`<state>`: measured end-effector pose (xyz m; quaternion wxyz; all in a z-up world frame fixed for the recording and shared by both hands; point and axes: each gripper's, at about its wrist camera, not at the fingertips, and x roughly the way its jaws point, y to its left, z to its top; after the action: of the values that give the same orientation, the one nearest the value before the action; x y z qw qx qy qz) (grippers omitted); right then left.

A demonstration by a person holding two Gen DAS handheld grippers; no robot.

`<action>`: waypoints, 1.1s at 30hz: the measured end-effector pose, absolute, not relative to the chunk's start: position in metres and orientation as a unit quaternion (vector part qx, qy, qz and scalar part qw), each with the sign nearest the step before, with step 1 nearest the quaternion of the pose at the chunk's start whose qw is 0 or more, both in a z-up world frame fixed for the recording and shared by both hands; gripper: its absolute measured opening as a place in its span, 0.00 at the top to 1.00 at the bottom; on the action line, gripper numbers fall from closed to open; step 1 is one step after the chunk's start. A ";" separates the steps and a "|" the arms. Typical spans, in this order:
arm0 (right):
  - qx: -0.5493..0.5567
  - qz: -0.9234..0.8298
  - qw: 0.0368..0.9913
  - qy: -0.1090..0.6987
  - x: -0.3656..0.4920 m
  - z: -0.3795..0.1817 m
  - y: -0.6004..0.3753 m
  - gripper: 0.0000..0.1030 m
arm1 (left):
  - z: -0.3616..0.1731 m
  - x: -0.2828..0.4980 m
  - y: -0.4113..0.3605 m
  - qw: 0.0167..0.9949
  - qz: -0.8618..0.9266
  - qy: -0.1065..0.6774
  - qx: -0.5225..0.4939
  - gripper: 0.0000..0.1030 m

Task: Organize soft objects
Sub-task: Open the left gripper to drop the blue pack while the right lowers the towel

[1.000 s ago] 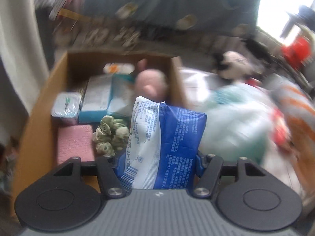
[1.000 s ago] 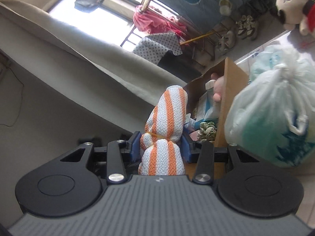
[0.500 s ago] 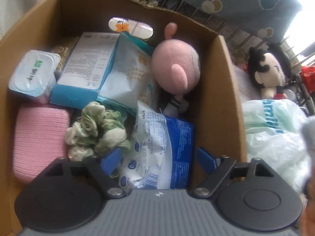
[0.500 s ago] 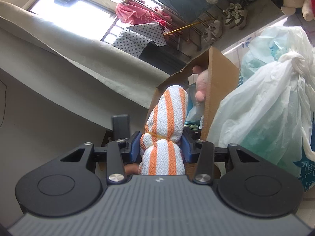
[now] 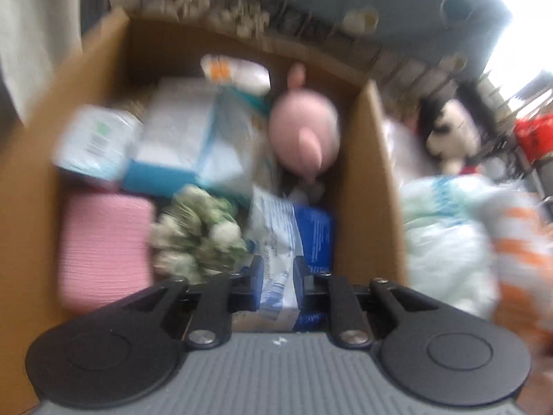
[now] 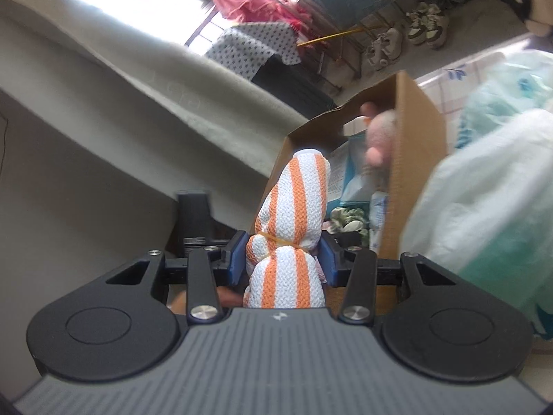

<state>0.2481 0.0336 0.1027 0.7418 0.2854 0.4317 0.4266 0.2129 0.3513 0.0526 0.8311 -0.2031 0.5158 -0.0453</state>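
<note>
An open cardboard box (image 5: 376,173) fills the blurred left wrist view. A blue and white packet (image 5: 276,228) lies in it at the near right. My left gripper (image 5: 279,273) points down onto the packet. Its jaws are closing, the packet's white part fills the narrow gap, and the pads look pressed on it. My right gripper (image 6: 281,259) is shut on a rolled orange and white striped towel (image 6: 293,200), held upright just outside the box (image 6: 414,121). That towel (image 5: 518,249) also shows at the right edge of the left wrist view.
The box also holds a pink plush (image 5: 304,135), a pink folded cloth (image 5: 103,249), a green and white fabric bunch (image 5: 197,231) and tissue packs (image 5: 186,138). A white plastic bag (image 5: 446,235) and a black-haired doll (image 5: 446,128) lie right of the box.
My left gripper carried the packet over the box, opened wide with it lying inside, then narrowed on its white part. The right gripper brought the striped towel closer to the box.
</note>
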 end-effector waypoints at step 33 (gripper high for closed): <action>-0.271 0.630 0.591 0.426 0.226 0.041 0.310 0.49 | 0.123 0.021 0.445 0.921 0.060 0.353 -0.156 0.56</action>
<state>0.2262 0.3100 0.0413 0.5908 -0.2707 0.4257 0.6296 0.0210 0.4453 0.1229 0.9206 -0.1558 0.3531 0.0604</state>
